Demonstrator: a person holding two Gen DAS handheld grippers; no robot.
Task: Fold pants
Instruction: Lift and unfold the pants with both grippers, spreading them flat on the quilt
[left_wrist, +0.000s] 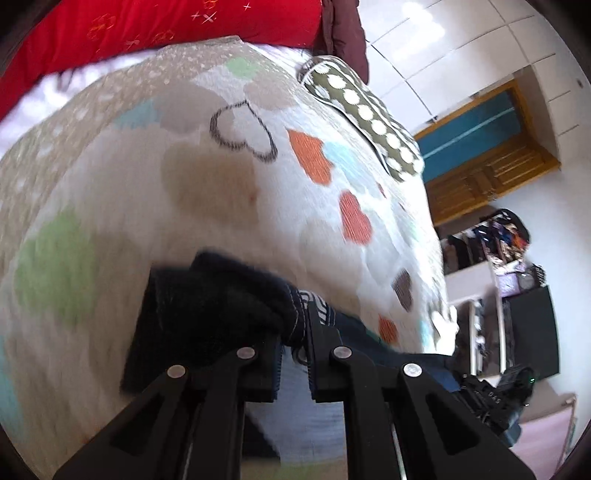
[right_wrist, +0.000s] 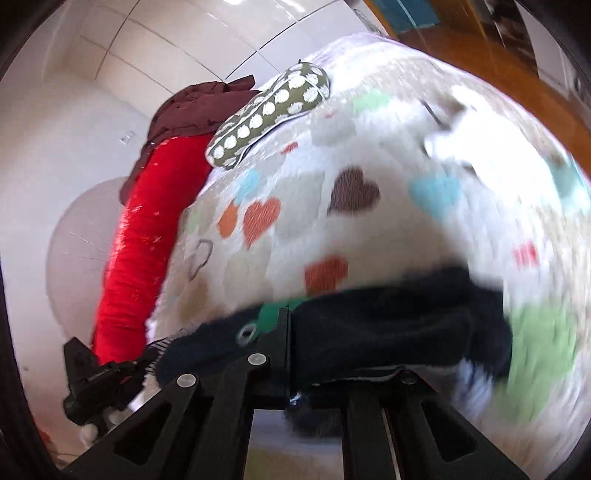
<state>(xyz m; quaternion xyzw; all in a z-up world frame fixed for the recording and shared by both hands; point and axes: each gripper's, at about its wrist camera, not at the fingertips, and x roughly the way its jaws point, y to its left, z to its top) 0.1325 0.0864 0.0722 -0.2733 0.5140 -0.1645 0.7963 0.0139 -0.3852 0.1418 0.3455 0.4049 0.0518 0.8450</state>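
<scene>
The dark navy pants (left_wrist: 207, 306) hang bunched in front of a white bedspread with coloured hearts (left_wrist: 147, 177). My left gripper (left_wrist: 293, 339) is shut on the pants' fabric, which fills the gap between its fingers. In the right wrist view the pants (right_wrist: 388, 332) drape over the right finger, with a metal eyelet and a green patch at the waist. My right gripper (right_wrist: 291, 354) is shut on that waist edge above the bedspread (right_wrist: 369, 240). The right gripper also shows at the lower right of the left wrist view (left_wrist: 495, 398), and the left gripper at the lower left of the right wrist view (right_wrist: 99, 380).
An olive pillow with white dots (left_wrist: 365, 114) (right_wrist: 273, 107) lies at the far side of the bed. A red quilt (left_wrist: 147, 29) (right_wrist: 136, 258) and a maroon garment (right_wrist: 195, 107) lie along the bed's edge. A wooden door (left_wrist: 487, 162) and cluttered shelves (left_wrist: 495, 251) stand beyond.
</scene>
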